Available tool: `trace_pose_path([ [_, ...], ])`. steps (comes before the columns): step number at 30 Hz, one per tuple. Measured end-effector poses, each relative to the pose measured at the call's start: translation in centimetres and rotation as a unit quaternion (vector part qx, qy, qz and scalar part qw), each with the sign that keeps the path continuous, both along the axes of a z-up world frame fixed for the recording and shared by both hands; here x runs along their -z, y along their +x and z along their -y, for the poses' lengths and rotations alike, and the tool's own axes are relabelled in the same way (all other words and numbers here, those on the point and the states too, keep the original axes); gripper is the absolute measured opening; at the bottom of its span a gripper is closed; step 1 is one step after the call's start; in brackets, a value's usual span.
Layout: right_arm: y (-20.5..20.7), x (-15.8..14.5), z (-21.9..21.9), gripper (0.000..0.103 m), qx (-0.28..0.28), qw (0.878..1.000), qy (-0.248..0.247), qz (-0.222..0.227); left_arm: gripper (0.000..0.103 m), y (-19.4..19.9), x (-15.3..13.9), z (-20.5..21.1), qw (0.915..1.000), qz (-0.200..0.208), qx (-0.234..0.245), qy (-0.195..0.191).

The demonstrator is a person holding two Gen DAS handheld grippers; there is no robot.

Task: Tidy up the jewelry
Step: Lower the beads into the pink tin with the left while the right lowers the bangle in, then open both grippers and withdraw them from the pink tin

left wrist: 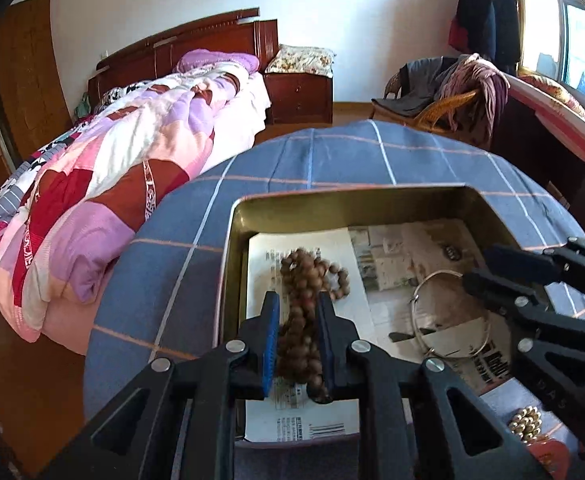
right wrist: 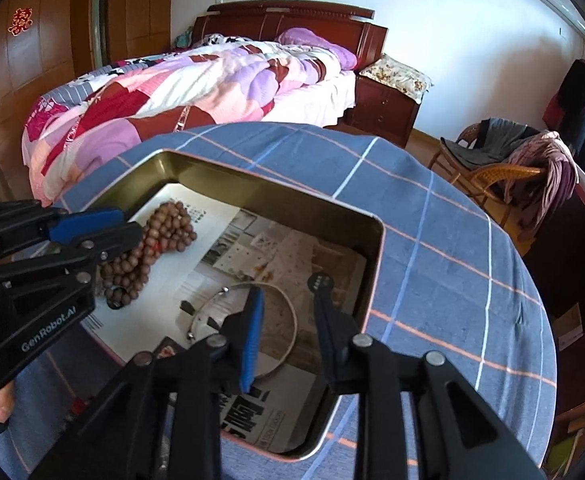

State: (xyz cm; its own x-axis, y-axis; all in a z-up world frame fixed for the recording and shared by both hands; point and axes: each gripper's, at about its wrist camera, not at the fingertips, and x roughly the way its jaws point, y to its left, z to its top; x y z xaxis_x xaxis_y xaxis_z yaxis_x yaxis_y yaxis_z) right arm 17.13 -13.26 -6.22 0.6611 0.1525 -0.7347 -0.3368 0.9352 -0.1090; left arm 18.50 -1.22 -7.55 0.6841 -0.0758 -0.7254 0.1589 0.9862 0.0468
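A metal tin (left wrist: 332, 204) (right wrist: 372, 264) lined with newspaper sits on the blue checked tablecloth. My left gripper (left wrist: 298, 304) (right wrist: 128, 224) is shut on a brown wooden bead string (left wrist: 300, 304) (right wrist: 164, 228), whose far end rests on the paper in the tin. My right gripper (right wrist: 286, 288) (left wrist: 480, 264) is open over the tin. A thin silver bangle (right wrist: 288, 312) (left wrist: 448, 316) lies on the paper between its fingers. A gold bead bracelet (left wrist: 526, 426) lies on the cloth outside the tin at the lower right.
The round table (right wrist: 452, 220) stands beside a bed with a pink and purple quilt (left wrist: 112, 184) (right wrist: 180, 88). A wicker chair with clothes (left wrist: 444, 96) (right wrist: 504, 164) stands behind it, and a desk edge (left wrist: 552, 120) runs along the right.
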Motion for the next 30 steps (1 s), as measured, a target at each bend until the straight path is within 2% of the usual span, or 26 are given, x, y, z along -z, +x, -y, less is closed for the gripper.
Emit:
trace_pose_path([
  [4,0.0,0.1,-0.3,0.028,-0.004,1.0,-0.013,0.004,0.023,-0.2,0.2,-0.2,1.0,-0.003,0.0,-0.004],
  [7,0.0,0.2,-0.2,0.026,-0.001,1.0,-0.02,0.006,0.023,-0.5,0.3,-0.1,1.0,-0.003,0.002,-0.002],
  [16,-0.3,0.2,0.9,0.025,-0.004,0.999,-0.042,0.01,0.023,-1.7,0.3,0.6,0.9997,-0.01,0.011,-0.021],
  [26,-1.0,0.7,2.4,0.026,0.001,0.997,-0.074,0.025,0.023,-3.1,0.2,2.4,0.9993,-0.007,0.028,-0.023],
  [29,-1.1,0.7,2.5,0.029,-0.001,0.998,-0.065,0.025,0.023,-3.2,0.2,2.5,0.9994,-0.007,0.025,-0.022],
  [30,-1.2,0.7,2.5,0.034,-0.002,0.998,-0.059,0.023,0.023,-3.3,0.2,2.6,0.9995,-0.006,0.023,-0.019],
])
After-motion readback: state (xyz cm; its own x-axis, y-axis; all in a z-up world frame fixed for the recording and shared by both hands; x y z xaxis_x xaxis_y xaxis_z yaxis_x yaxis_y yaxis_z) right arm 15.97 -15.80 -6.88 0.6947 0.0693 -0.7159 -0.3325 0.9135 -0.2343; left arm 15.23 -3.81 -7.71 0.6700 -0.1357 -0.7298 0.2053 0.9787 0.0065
